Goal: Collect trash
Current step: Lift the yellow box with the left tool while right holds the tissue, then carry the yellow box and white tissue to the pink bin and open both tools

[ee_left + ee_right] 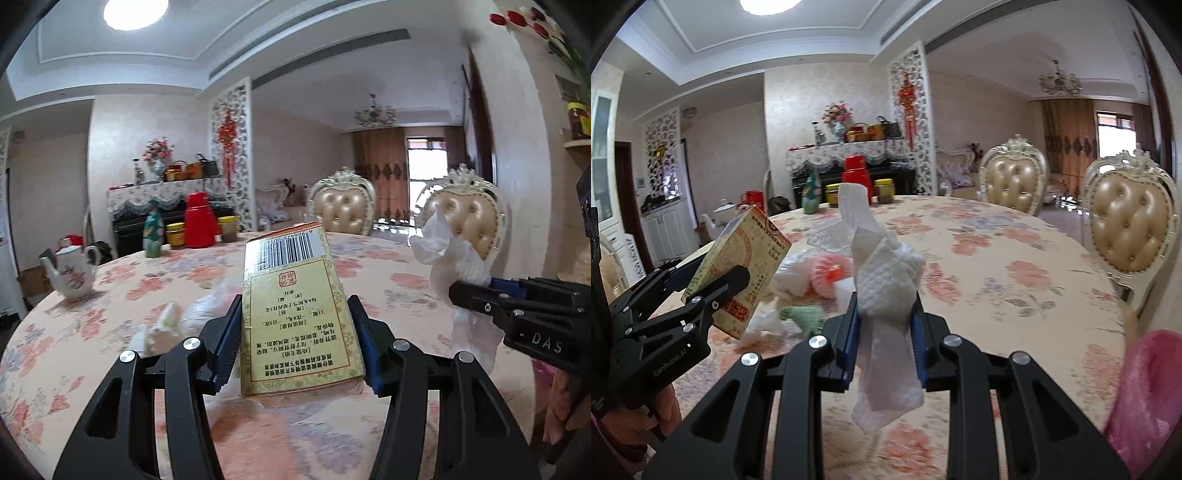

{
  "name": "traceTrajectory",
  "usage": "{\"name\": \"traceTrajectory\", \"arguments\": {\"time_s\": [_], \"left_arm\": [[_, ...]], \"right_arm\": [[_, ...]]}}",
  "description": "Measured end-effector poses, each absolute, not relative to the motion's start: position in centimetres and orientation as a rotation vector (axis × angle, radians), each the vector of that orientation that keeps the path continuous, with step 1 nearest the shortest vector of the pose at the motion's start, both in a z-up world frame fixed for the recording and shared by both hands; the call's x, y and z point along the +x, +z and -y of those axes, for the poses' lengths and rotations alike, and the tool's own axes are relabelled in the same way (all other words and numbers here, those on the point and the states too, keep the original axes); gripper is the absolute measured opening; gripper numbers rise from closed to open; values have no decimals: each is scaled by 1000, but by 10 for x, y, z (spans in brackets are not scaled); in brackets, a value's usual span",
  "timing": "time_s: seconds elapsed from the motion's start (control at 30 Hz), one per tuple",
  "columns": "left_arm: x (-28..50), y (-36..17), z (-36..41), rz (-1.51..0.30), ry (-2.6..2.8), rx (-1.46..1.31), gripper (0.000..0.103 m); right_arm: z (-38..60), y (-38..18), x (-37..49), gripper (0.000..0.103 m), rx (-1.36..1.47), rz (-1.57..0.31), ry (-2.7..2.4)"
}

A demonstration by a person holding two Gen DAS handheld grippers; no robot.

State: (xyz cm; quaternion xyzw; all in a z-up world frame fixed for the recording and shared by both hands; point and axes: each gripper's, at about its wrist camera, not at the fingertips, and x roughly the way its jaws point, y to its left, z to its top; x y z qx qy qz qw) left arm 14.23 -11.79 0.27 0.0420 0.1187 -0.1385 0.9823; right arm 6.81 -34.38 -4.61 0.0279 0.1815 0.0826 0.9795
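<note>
Part done: left hand-held gripper [295, 339] clenched on yellow carton [295, 314], right hand-held gripper [884, 339] on crumpled tissue [886, 280]. Beyond both, still uncollected on counter [1015, 266]: white wrappers [798, 273], pink scrap [831, 271], green scrap [805, 317].

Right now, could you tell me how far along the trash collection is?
In hand: the left claw grips a yellow medicine box, and the right claw a crumpled paper towel. Left: plastic wrap, tissues and green scraps on the table. No bin is visible, so nothing looks binned.

Blurred: white scraps [166, 325] behind box [299, 314]. Cut off at lower right edge: pink bag [1145, 391]. Box print too small to read.
</note>
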Motion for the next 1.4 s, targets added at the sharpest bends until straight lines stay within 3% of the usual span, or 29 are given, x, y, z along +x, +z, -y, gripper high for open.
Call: {"name": "traceTrajectory", "arguments": {"time_s": [0.37,1.4], "left_arm": [[163,-2,193,-290,-488,76,52],[166,-31,497,-428,-1065,142,53]], "right_arm": [[420,-53,40,25,97,-368,-24],[676,-118,-40,30,336,-439,-514]]}}
